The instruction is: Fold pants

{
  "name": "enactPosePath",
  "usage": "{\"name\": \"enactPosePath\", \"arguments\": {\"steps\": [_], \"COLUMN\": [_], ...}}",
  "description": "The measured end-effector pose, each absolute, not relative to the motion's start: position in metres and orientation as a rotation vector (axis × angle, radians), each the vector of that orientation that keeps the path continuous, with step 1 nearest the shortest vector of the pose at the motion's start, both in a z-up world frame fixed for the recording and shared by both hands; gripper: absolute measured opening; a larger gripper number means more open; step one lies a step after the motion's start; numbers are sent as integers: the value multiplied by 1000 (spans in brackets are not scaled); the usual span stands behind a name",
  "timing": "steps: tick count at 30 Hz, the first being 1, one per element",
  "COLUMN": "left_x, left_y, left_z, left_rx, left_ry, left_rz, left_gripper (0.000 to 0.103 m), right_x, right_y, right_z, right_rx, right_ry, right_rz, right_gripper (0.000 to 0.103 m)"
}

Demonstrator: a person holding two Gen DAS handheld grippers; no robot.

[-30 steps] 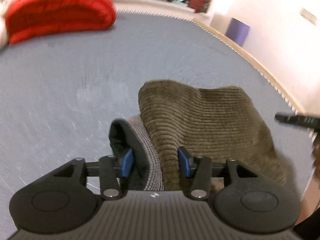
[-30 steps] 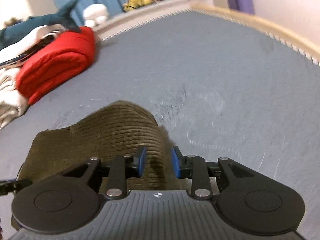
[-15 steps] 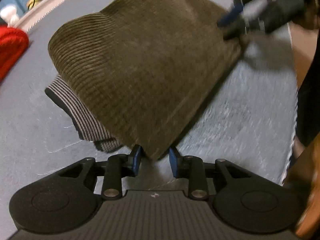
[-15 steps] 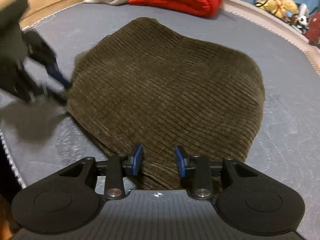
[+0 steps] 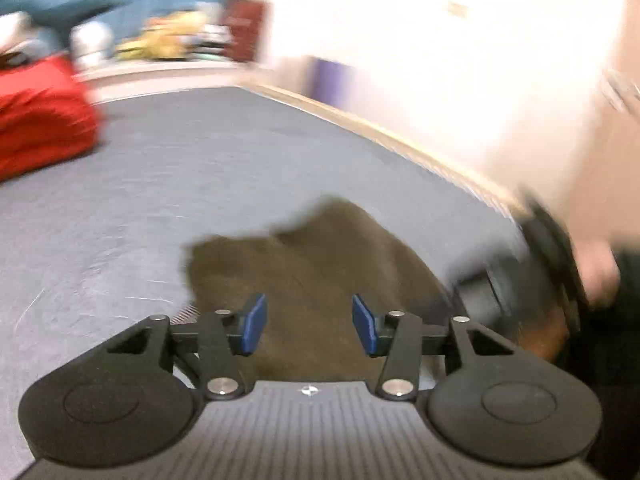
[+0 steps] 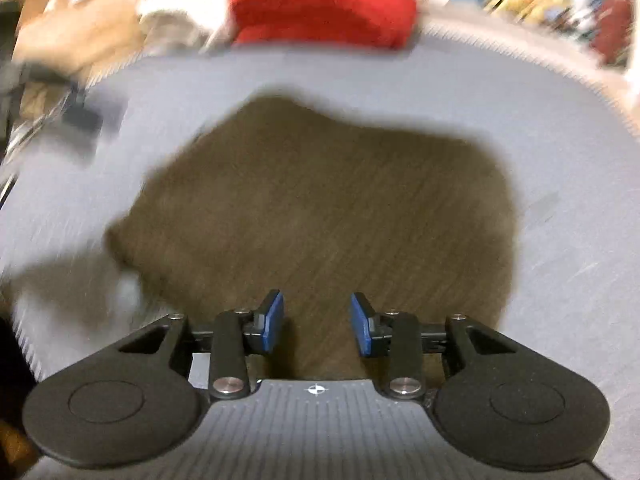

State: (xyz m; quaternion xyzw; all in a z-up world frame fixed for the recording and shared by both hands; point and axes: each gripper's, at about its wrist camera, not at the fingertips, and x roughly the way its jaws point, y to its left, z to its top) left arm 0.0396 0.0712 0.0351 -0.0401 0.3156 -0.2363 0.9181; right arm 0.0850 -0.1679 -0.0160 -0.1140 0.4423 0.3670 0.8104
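Observation:
The brown corduroy pants (image 5: 320, 276) lie folded in a flat bundle on the grey bed (image 5: 160, 184). My left gripper (image 5: 308, 326) hovers over their near end. Its jaws are opening, and the blue pads (image 5: 253, 325) stand apart without pressing on the cloth. A strip of striped lining (image 5: 186, 312) peeks out beside the left pad. In the right wrist view the pants (image 6: 320, 208) fill the middle. My right gripper (image 6: 317, 327) is open over their near edge, with cloth showing below the gap. The right gripper (image 5: 516, 284) and a hand (image 5: 596, 272) appear blurred in the left wrist view.
A folded red blanket (image 5: 40, 120) (image 6: 324, 8) lies at the far side of the bed, with white towels (image 6: 172, 12) beside it. Stuffed toys (image 5: 160, 44) line the back. The bed's piped edge (image 5: 400, 148) runs along a white wall, and a purple object (image 5: 332, 80) stands there.
The left gripper has let go of the pants' edge, widened its jaws and swung up to face across the bed. The right gripper has stayed over the pants, which now lie flat.

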Motion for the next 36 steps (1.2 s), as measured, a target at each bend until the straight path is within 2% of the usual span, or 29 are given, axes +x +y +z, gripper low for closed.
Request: {"name": "enactPosePath", "arguments": {"steps": [4, 7, 10, 11, 13, 14, 16, 17, 19, 22, 25, 26, 28, 29, 31, 34, 36], "left_x": [87, 120, 137, 141, 149, 150, 143, 143, 136, 120, 125, 123, 109, 99, 78, 53, 31], "left_y": [69, 73, 76, 75, 75, 76, 79, 80, 89, 100, 109, 110, 105, 102, 92, 67, 40], "left_z": [10, -17, -34, -39, -50, -53, -50, -47, -33, -16, -32, -32, -14, -1, 17, 10, -14], "left_rx": [-208, -373, -465, -481, -489, -495, -494, -479, -507, -508, -490, -466, -359, -319, -261, -132, 108], "left_ry": [655, 704, 727, 731, 750, 764, 765, 756, 703, 605, 732, 762, 707, 667, 637, 735, 817], "left_rz": [-264, -205, -176, -167, -144, -139, -138, -135, -142, -93, -7, 39, 83, 61, -37, -269, -364], "left_gripper": [52, 52, 58, 64, 66, 66, 48, 28, 24, 24, 34, 33, 36, 43, 43, 43, 43], "right_x": [63, 74, 82, 84, 88, 87, 92, 96, 105, 112, 113, 113, 110, 110, 109, 109, 106], "right_y": [-150, -156, -165, -168, -177, -182, -191, -195, -201, -205, -204, -203, -201, -201, -200, -200, -197], "right_z": [-20, -14, -5, -2, 4, 5, 7, 7, 7, 1, -1, -4, -8, -12, -12, -8, -14], "right_rx": [-406, -328, -252, -230, -184, -170, -146, -135, -101, -58, -71, -88, -119, -127, -124, -130, -171], "right_ry": [901, 943, 920, 904, 872, 857, 831, 827, 841, 861, 871, 885, 916, 933, 941, 951, 988], "right_rz": [818, 822, 788, 770, 719, 691, 618, 583, 541, 506, 478, 469, 452, 449, 447, 453, 446], "right_gripper": [38, 36, 37, 38, 41, 45, 53, 55, 55, 55, 57, 58, 58, 58, 58, 60, 61]}}
